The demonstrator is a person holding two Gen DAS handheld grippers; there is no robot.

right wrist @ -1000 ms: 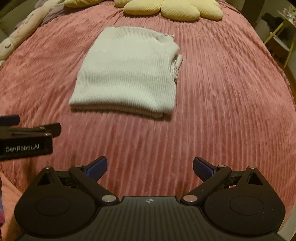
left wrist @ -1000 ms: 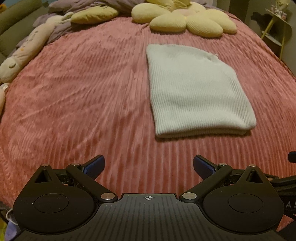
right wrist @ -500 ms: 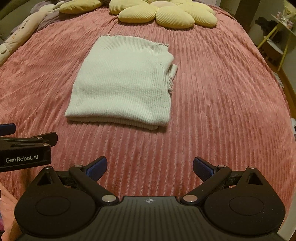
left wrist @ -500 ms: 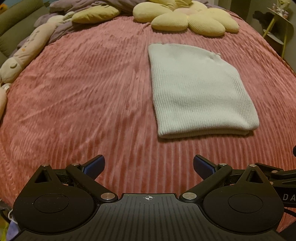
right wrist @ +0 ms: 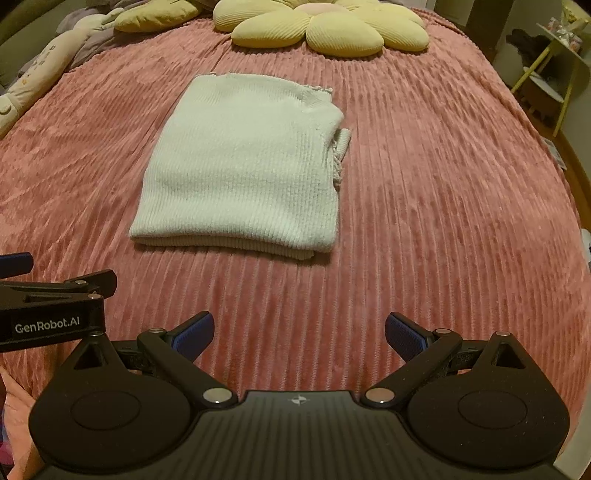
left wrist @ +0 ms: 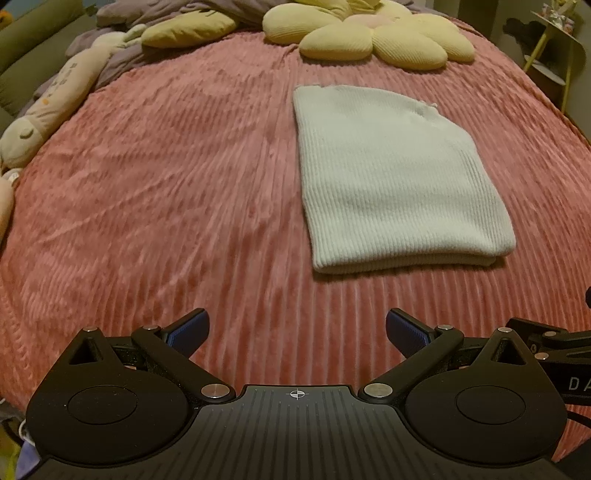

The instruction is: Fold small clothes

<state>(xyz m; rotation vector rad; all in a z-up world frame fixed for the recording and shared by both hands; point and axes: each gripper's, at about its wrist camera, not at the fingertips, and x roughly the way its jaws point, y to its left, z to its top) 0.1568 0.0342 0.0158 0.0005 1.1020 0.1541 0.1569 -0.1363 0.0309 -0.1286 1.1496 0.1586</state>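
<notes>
A white ribbed knit garment (left wrist: 395, 177) lies folded into a flat rectangle on the pink ribbed bedspread (left wrist: 166, 192). In the right wrist view the same garment (right wrist: 243, 170) sits ahead and left of centre, with a small strap end poking out at its right side. My left gripper (left wrist: 295, 328) is open, well short of the garment's near edge, holding nothing. My right gripper (right wrist: 299, 328) is open too, hovering over bare bedspread (right wrist: 443, 206) in front of the garment. The left gripper's body (right wrist: 51, 314) shows at the left edge of the right wrist view.
A yellow flower-shaped cushion (left wrist: 373, 33) lies at the head of the bed, also in the right wrist view as the flower cushion (right wrist: 325, 26). Long plush toys (left wrist: 48, 107) line the left edge. A small side table (right wrist: 554, 74) stands off the bed's right side.
Both grippers have pulled back a little from the folded garment, which looks slightly farther away. Both stayed open; the garment has not moved.
</notes>
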